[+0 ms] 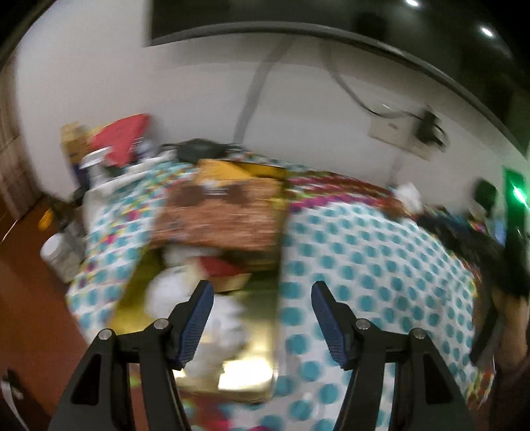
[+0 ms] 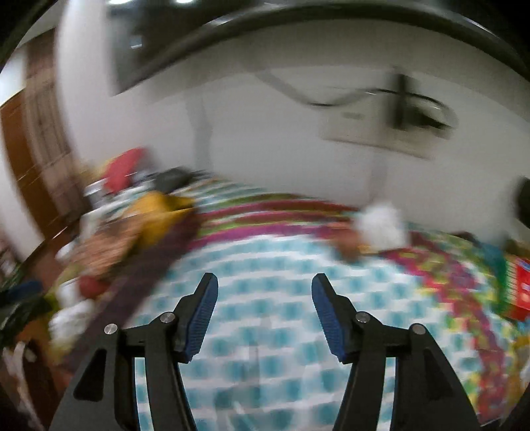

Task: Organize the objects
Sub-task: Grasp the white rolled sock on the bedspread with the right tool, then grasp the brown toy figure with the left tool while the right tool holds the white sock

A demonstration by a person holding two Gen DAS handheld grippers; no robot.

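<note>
Lying on a bed covered with a white sheet printed with teal dots (image 1: 364, 265), an open box with a shiny golden inside (image 1: 255, 374) holds the things being sorted: soft white items (image 1: 172, 291), too blurred to name, and a red-and-cream piece (image 1: 222, 268) among them. In the left wrist view the box sits at about eleven o'clock from the left gripper (image 1: 261, 318), and its raised brown patterned lid (image 1: 218, 215) stands at twelve o'clock beyond the contents. The left gripper's blue ribbed pads (image 1: 198, 325) are spread wide, with nothing between them; it hangs above the box's right edge and the sheet. The right gripper (image 2: 265, 315) is likewise parted and empty, over bare dotted sheet. From it, a blurred white fluffy lump (image 2: 381, 225) lies at one o'clock near the sheet's multicoloured border (image 2: 265, 212), and the box area smears past at nine to ten o'clock. A red carton (image 2: 520, 288) shows at three o'clock by the bed's edge. Further out, at ten o'clock in the left view, a cluttered heap with a red item (image 1: 122, 139) sits against the white wall (image 1: 198, 99), and a white jar (image 1: 59, 255) stands beside the bed at nine o'clock. A dark screen (image 1: 298, 16) hangs on the wall above, with a cable (image 1: 347, 86) running to a wall plug (image 1: 430, 129).
</note>
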